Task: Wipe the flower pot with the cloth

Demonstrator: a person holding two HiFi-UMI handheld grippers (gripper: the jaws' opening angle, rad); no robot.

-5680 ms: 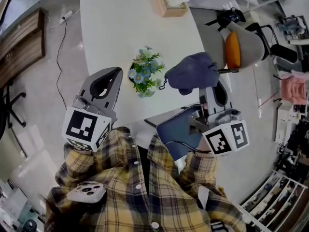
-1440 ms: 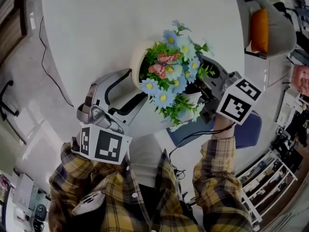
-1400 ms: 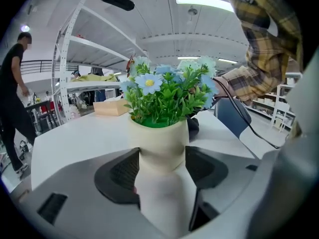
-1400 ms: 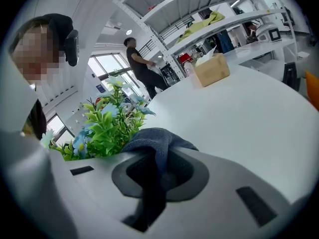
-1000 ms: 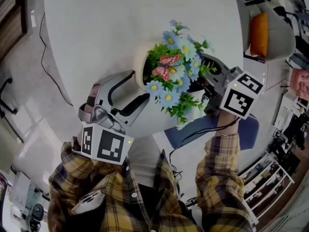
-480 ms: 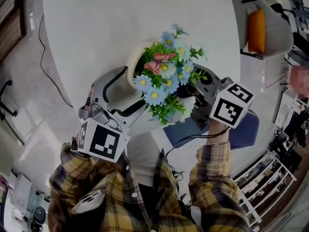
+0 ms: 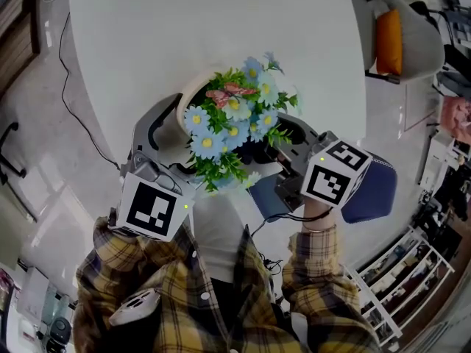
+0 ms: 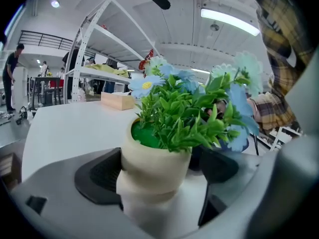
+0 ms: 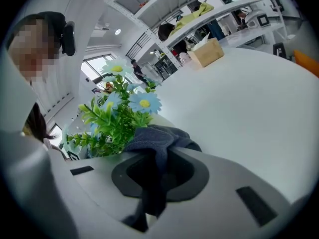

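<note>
Flower pot (image 8: pixel 152 156): cream, upright on the white table (image 7: pixel 221 28), close to the table edge nearest the plaid shirt (image 7: pixel 221 300). We note first that the table top around the pot is bare and white; in the left gripper view a wooden box (image 8: pixel 117 101) sits far back on it. Beyond the table's right side stands a grey chair with an orange cushion (image 7: pixel 390 31). Left gripper (image 8: pixel 160 180): its jaws straddle the pot low on its body and are opening; we see a clear gap on the right-hand pad side, and the left-hand pad lies right beside the pot wall without visibly pressing it. Right gripper (image 9: pixel 158 178): jaws pressed together on the dark blue cloth (image 9: pixel 158 136), a fold of which is pinched in the slot while the bunched rest bulges forward. That bunch sits against the foliage on the pot's right side; we cannot tell whether it touches the pot wall itself. Each gripper's marker cube (image 7: pixel 151 212) faces the head camera. The artificial flowers (image 7: pixel 228 123), pale blue with yellow centres among green leaves, overhang the rim and hide most of the pot from above. A small pink butterfly (image 7: pixel 228 94) sits on top of them.
</note>
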